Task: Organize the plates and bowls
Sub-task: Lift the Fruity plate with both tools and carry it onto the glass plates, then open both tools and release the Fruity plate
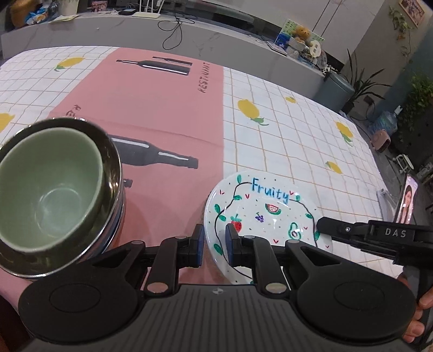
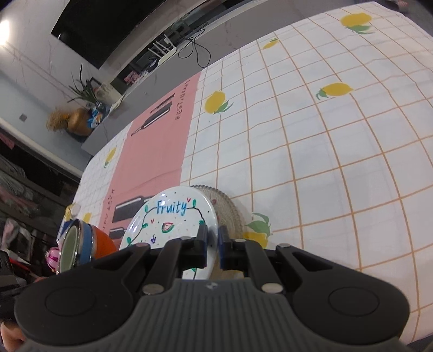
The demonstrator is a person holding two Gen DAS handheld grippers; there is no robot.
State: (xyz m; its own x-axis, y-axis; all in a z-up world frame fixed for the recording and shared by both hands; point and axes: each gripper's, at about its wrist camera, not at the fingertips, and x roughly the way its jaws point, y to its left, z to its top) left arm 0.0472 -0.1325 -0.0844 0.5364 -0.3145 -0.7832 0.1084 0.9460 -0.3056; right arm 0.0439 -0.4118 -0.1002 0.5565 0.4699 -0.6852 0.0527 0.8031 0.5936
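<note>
Right gripper point(image 2: 212, 243) pinches Fruity plate point(image 2: 173, 216) rim (tilted); left gripper point(image 1: 213, 243) narrow, on rim.

You're in a home dining/living area imo: table w/ a lemon-print tablecloth point(image 1: 297, 130) and pink placemat point(image 1: 151, 113), grey counter point(image 1: 108, 29) behind w/ a router point(image 1: 146, 15) & cables, houseplants point(image 1: 362, 81), framed pic point(image 1: 412, 9) on the wall.
</note>
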